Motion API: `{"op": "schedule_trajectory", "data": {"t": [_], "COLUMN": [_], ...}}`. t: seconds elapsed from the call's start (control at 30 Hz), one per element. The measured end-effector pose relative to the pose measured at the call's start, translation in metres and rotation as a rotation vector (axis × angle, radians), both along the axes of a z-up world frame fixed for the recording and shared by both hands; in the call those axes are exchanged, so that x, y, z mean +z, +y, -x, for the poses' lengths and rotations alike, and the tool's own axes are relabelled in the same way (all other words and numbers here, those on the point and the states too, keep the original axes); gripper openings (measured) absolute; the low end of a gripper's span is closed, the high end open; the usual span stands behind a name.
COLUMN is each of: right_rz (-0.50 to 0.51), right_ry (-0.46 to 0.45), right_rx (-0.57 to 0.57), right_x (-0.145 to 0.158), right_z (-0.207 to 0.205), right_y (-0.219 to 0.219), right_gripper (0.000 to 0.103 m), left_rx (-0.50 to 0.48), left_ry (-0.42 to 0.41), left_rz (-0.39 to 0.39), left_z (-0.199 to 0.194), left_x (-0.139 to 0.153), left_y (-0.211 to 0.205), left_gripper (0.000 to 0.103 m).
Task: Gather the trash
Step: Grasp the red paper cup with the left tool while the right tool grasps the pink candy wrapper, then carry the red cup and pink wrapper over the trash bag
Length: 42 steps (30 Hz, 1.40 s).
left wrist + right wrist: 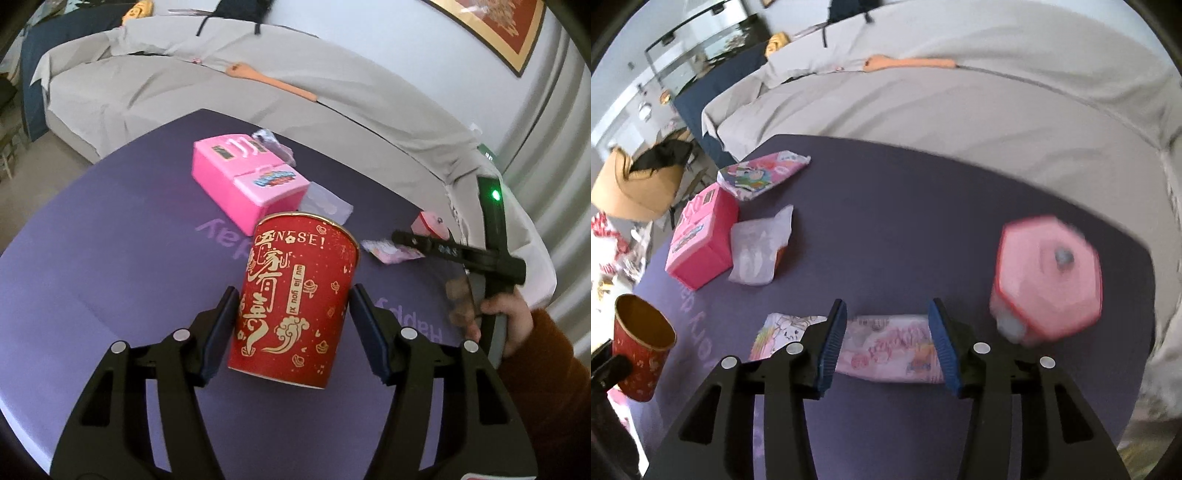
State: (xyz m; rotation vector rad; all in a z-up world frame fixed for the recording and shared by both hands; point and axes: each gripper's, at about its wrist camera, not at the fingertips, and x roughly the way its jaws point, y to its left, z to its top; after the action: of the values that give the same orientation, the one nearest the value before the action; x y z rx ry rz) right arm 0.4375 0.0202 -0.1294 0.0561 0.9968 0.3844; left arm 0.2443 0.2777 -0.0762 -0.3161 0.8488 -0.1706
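Note:
A red paper cup point(295, 302) with gold characters stands tilted between the fingers of my left gripper point(294, 288), whose pads lie against its sides. The right wrist view shows the same cup point(641, 350) at the far left, its mouth empty. My right gripper point(886, 308) is open above the purple table point(905, 221). A pink-and-white wrapper point(890, 347) lies flat on the table between its blue pads, and neither pad presses on it. From the left wrist view this wrapper point(391, 253) lies beyond the cup, beside a person's hand point(509, 325) on the right gripper.
A pink toy box point(701, 240) and a clear plastic bag point(757, 251) lie at the left of the table. A colourful wrapper point(761, 173) sits near the far edge. A pink hexagonal container point(1049, 280) stands at the right. A grey-covered sofa point(960, 92) runs behind.

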Motion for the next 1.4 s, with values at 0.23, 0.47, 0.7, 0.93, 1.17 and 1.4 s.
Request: {"op": "schedule_trajectory", "data": {"t": [0.23, 0.47, 0.7, 0.93, 1.17, 1.4], "right_rz": [-0.13, -0.022, 0.337, 0.271, 0.162, 0.107], "right_ry": [0.083, -0.114, -0.187, -0.134, -0.028, -0.138], "right_rx": [0.019, 0.211, 0.44, 0.402, 0.299, 0.257], "right_x": [0.001, 0.032, 0.009, 0.005, 0.007, 0.053], "right_z": [0.062, 0.109, 0.107, 0.062, 0.051, 0.106], "right_y": [-0.015, 0.007, 0.057, 0.061, 0.042, 0.006], "right_gripper": [0.044, 0.054, 0.054, 0.055, 0.029, 0.028], "left_rx": [0.051, 0.064, 0.068, 0.066, 0.055, -0.005], "left_ry": [0.002, -0.005, -0.003, 0.015, 0.022, -0.06], "left_rz": [0.062, 0.065, 0.062, 0.075, 0.058, 0.06], "left_z": [0.009, 0.021, 0.024, 0.018, 0.017, 0.015], "left_x": [-0.003, 0.0, 0.005, 0.001, 0.004, 0.036], "left_y": [0.015, 0.016, 0.017, 0.016, 0.006, -0.035], "left_gripper": [0.059, 0.059, 0.059, 0.059, 0.059, 0.059]}}
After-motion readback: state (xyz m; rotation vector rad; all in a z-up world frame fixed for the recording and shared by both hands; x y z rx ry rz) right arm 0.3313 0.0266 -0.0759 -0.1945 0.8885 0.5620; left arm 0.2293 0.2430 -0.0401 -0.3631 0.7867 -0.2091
